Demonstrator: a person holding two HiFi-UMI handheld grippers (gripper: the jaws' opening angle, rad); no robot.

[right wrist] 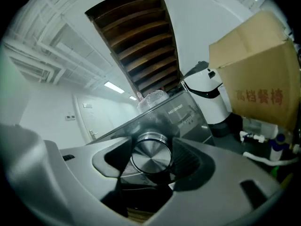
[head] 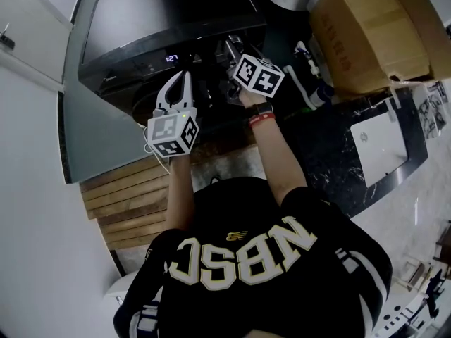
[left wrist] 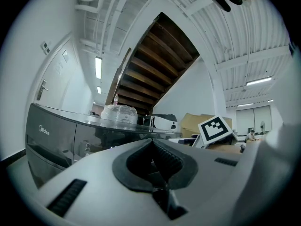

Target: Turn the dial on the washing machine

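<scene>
Our right gripper (head: 233, 52) clasped the dial (right wrist: 150, 158) on the washing machine (head: 141, 27); our left gripper (head: 182, 83), jaws closed and empty, hung nearer, leftward.

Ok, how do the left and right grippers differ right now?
The right gripper is closed around the silver dial on the washing machine. The left gripper is shut with nothing between its jaws. The right gripper is up at the control panel, while the left gripper is held clear of it, touching nothing. Both carry a marker cube and point toward the machine.
</scene>
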